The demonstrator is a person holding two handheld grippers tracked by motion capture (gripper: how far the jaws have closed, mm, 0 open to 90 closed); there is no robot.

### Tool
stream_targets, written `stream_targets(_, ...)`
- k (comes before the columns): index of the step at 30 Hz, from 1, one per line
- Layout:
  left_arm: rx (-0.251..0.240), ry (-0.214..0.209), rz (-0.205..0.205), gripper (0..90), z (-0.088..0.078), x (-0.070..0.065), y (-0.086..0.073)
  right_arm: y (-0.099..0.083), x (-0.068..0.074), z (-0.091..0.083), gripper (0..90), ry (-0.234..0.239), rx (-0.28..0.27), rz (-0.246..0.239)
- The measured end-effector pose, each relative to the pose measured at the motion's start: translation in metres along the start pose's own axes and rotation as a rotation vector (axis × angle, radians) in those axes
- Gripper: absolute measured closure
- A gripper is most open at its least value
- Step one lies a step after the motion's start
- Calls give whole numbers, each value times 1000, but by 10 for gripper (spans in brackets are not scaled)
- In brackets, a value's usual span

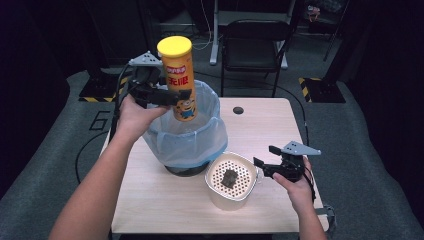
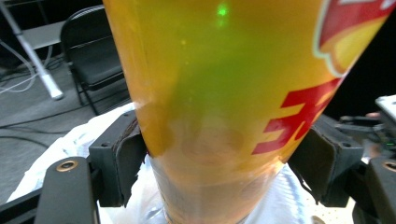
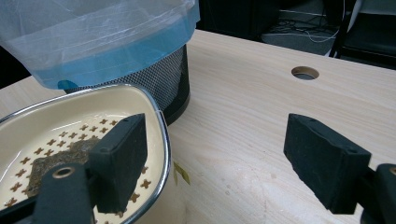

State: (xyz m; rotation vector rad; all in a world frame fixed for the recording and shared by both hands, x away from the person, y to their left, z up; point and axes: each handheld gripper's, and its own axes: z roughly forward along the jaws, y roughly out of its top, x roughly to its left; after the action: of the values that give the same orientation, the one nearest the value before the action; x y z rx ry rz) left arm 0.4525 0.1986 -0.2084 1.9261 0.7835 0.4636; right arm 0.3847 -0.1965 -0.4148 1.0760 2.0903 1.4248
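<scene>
High view, near to far. Right hand-held gripper (image 1: pixel 260 165): low at the counter's right side, jaws parted with nothing between them, tips just beside the right rim of the cream bowl. In the right gripper view its jaws stand apart over bare wood, the left one overlapping the bowl's rim (image 3: pixel 161 135).

Cream bowl (image 1: pixel 214 192): rounded-square, perforated insert inside, a dark scrap (image 1: pixel 230 178) lying on the insert; stands on the counter (image 1: pixel 150 200), touching or just beside the bin's base.

Bin (image 1: pixel 187 167): dark mesh, lined with a pale blue bag (image 1: pixel 200 140) folded over its rim; behind and left of the bowl.

Chip can (image 1: pixel 179 80): tall yellow tube, yellow lid, red lettering and cartoon figure; upright, slightly tilted, its lower end within the bag's mouth above the bin.

Left hand-held gripper (image 1: pixel 172 96): clamped across the can's middle. In the left gripper view both pads (image 2: pixel 123 154) press its sides.

Cable hole (image 1: pixel 238 110): counter's far edge.

Black chair (image 1: pixel 252 47): on the floor beyond.
</scene>
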Motion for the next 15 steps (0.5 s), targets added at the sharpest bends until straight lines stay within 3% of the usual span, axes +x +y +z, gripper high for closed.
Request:
stream_targets(3,17,13,-8,239,7,4,-3,0,-2,-3,212,-2,-9,5)
stream_targets(15,49,0,-72,237,21,19,-16,-1,-4,-1,212,3,-7,12)
